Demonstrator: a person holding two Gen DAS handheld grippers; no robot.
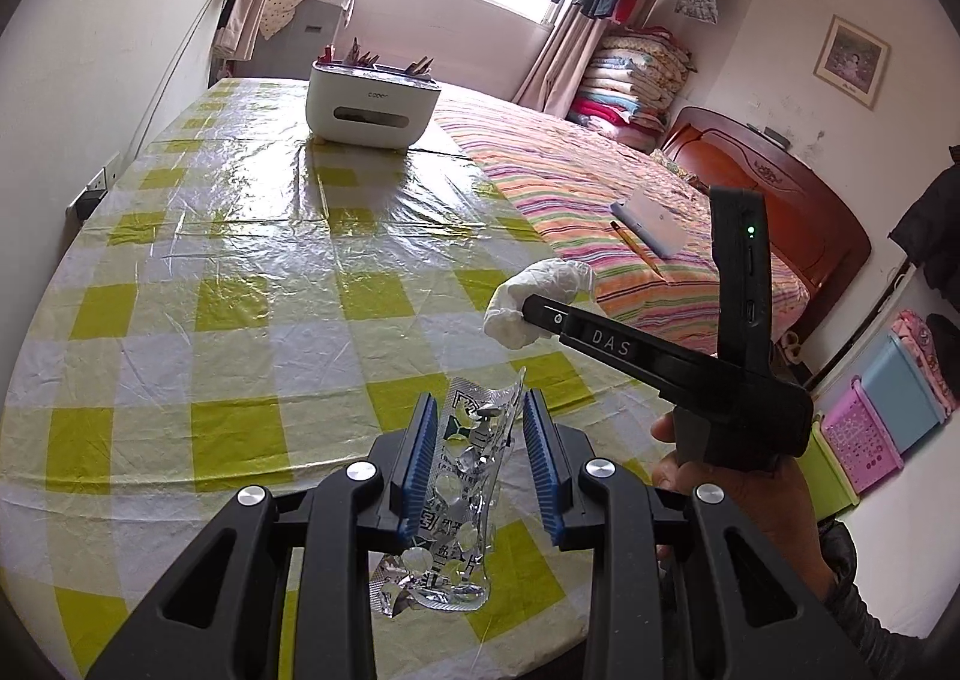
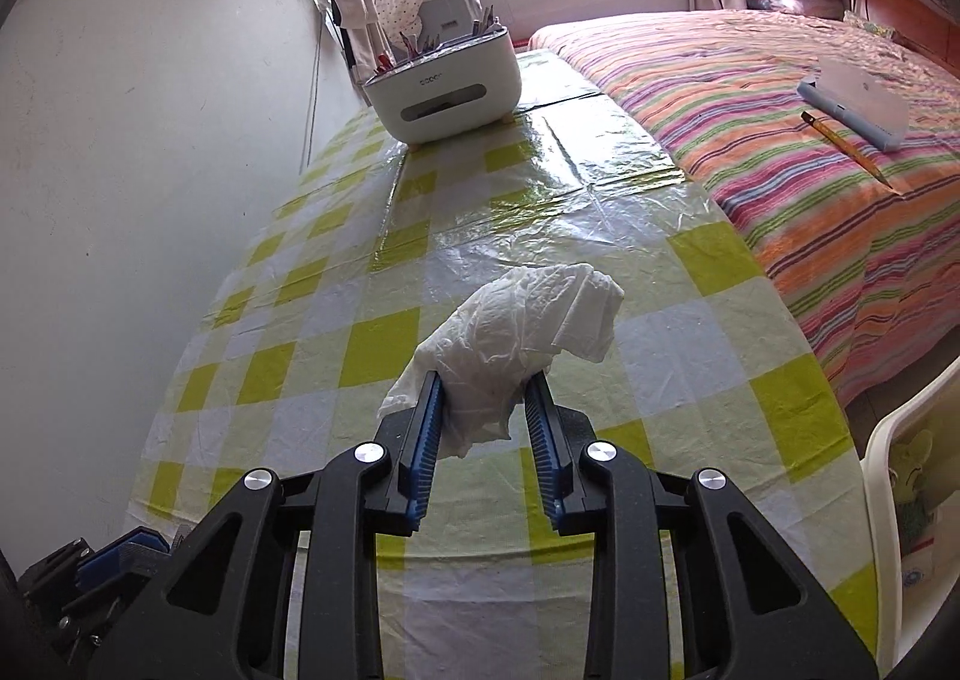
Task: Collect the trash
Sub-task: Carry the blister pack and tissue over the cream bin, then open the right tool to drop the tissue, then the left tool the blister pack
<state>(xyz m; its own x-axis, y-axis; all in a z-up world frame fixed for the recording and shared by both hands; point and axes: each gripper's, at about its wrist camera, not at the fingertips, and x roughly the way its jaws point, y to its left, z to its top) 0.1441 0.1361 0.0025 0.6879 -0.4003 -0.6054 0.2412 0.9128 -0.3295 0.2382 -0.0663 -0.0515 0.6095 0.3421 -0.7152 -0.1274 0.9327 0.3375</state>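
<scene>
A crumpled silver blister pack (image 1: 465, 476) stands upright between the blue pads of my left gripper (image 1: 480, 398), which is shut on it just above the checked tablecloth (image 1: 240, 260). Its lower end hangs below the fingers. My right gripper (image 2: 486, 377) is shut on a wad of white tissue (image 2: 516, 326), held clear of the table. In the left wrist view that gripper (image 1: 531, 314) reaches in from the right with the tissue (image 1: 540, 284) at its tip, a hand (image 1: 750, 500) on its handle. A blue-padded part of the left gripper (image 2: 120, 554) shows at the lower left of the right wrist view.
A white desk organiser (image 1: 369, 101) with pens stands at the table's far end, near the wall. A bed with a striped cover (image 2: 810, 140) lies along the table's right side, with a flat pale case (image 2: 852, 101) and a pencil (image 2: 846, 146) on it. A white chair (image 2: 900, 452) is at the right.
</scene>
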